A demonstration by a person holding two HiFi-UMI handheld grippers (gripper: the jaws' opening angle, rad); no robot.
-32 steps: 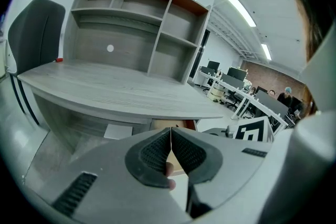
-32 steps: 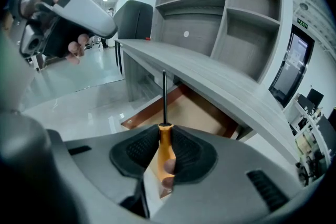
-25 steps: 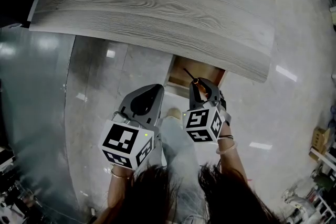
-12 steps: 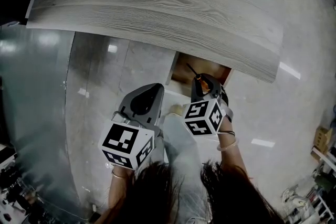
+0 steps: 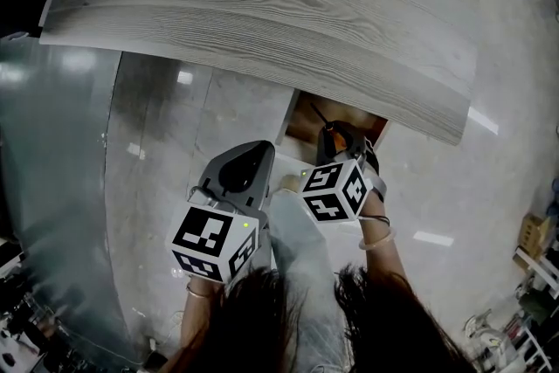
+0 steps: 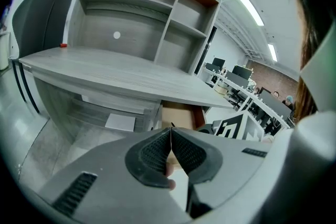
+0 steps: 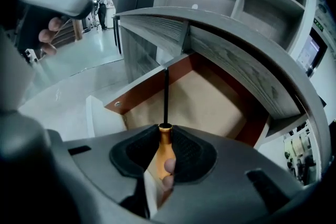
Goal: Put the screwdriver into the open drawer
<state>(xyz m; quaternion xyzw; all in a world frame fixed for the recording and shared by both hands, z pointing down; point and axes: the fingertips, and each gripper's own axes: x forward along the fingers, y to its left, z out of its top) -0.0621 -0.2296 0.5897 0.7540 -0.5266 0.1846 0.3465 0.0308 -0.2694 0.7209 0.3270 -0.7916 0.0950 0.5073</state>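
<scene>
Since your right gripper (image 7: 164, 134) is clamped on the orange handle of the screwdriver (image 7: 166, 105), its shaft points to 12 o'clock over the open drawer (image 7: 212, 97); it looks light, stiff and slick, so the handle is the best place to hold it. Your left gripper (image 6: 170, 140) is closed on nothing.

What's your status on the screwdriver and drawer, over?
Right gripper shut on screwdriver, shaft pointing into open drawer. Left gripper shut, empty. Nothing seen blocking drawer.

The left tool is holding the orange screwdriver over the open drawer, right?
Not the left. The right tool holds the orange screwdriver over the open drawer, as the right gripper view shows. The left tool is shut on nothing.
</scene>
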